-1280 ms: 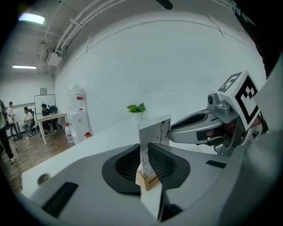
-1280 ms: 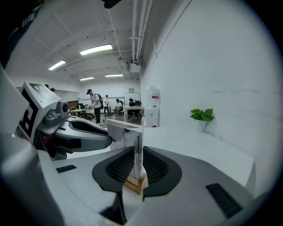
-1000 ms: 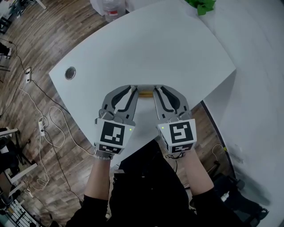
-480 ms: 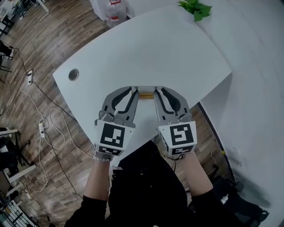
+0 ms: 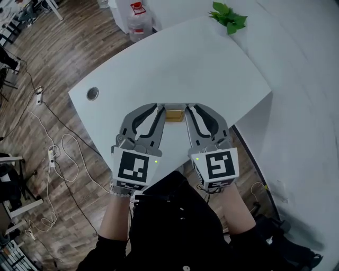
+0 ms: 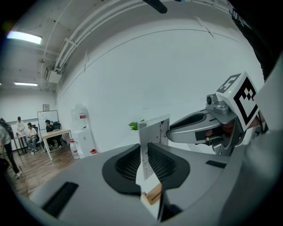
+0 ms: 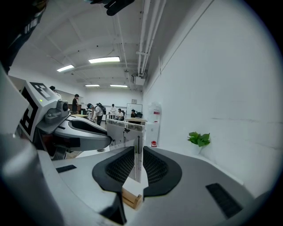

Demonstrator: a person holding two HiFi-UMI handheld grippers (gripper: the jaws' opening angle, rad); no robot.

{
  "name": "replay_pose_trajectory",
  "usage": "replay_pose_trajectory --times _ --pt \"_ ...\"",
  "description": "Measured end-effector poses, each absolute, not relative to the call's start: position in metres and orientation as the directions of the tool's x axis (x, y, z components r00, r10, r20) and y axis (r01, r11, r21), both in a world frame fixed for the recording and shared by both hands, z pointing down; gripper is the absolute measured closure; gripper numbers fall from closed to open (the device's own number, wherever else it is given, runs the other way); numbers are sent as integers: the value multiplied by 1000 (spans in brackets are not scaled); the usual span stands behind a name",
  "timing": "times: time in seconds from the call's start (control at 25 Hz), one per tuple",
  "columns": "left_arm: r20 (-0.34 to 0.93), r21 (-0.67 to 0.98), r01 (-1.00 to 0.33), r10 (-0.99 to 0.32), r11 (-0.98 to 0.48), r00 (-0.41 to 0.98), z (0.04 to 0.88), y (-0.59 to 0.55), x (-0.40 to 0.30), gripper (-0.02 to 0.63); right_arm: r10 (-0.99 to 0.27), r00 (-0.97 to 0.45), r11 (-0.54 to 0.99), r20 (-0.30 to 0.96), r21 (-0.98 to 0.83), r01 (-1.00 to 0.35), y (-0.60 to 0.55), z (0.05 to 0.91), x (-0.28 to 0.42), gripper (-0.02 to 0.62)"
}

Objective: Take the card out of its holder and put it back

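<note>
Currently, my left gripper [image 6: 145, 163] is clamped on the left edge of the white printed rectangular card [image 6: 154, 132] and my right gripper [image 7: 138, 163] on its right edge. The card stands upright in its small light wooden holder [image 7: 131, 197], over the white table's [image 5: 185, 63] near edge.

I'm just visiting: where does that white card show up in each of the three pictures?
Head view: the card is a thin pale line seen edge-on, mid-picture, just above the wooden block.
Left gripper view: card upright at centre, between the dark jaws.
Right gripper view: card upright, left of centre, between the jaws.
Shared landmark: the potted plant.
</note>
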State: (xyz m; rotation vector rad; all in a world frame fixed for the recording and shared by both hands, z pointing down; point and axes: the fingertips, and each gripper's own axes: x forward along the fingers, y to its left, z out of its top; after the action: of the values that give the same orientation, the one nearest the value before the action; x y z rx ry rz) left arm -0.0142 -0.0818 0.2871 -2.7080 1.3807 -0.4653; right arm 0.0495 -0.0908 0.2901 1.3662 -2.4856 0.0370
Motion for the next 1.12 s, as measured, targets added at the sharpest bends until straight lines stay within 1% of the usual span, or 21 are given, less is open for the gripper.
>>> replay_pose_trajectory --times 0.12,0.36,0.56,1.12 --pt "224 -223 -783 -812 -581 539 268 -80 -16 545 -823 -512 553 246 140 -821 -89 272 48 505" --pt "183 -189 -819 -838 -542 513 237 -72 -18 545 -830 -521 553 202 163 -817 -83 241 48 506" --pt "160 -202 -818 -842 -538 515 219 -66 -17 545 -834 -523 550 175 183 -815 -77 221 48 506" --pt "113 -225 -819 -849 -528 517 193 -55 -21 546 -830 -535 558 156 225 -799 -65 196 43 505"
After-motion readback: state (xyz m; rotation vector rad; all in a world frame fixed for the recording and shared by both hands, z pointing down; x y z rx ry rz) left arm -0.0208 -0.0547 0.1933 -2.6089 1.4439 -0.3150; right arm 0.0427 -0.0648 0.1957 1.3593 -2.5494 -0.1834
